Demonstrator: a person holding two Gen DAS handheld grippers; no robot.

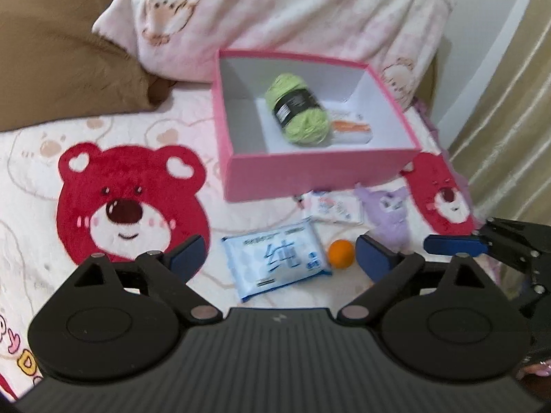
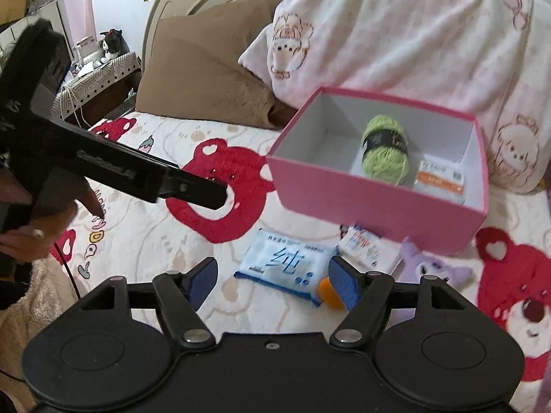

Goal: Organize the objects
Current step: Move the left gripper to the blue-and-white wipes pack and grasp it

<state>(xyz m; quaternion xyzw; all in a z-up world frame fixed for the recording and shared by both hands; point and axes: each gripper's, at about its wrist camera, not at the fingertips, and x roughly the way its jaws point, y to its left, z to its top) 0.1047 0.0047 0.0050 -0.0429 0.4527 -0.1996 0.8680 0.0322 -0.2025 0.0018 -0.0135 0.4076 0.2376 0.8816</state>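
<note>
While the left claw tilts down toward the bed, its blue pads stand spread wide with nothing pressed between them; the blue wipes pack and the small orange ball lie on the blanket in the gap beyond the tips. Farther off sits the open pink box, holding a green ball of yarn and, beside it, a white packet with an orange stripe. In front of the box lie a small white packet and a purple plush toy. At the right edge the right claw reaches in, one blue pad showing.

From the right wrist, the right claw also angles downward over the bed, its pads held apart and gripping nothing. The wipes pack lies just beyond them, and the orange ball peeks out beside the right pad, partly hidden by it. The purple plush toy rests near the pink box, and the yarn lies inside the box. At the left, a hand grips the handle of the left claw, which points across the red bear print on the blanket.
</note>
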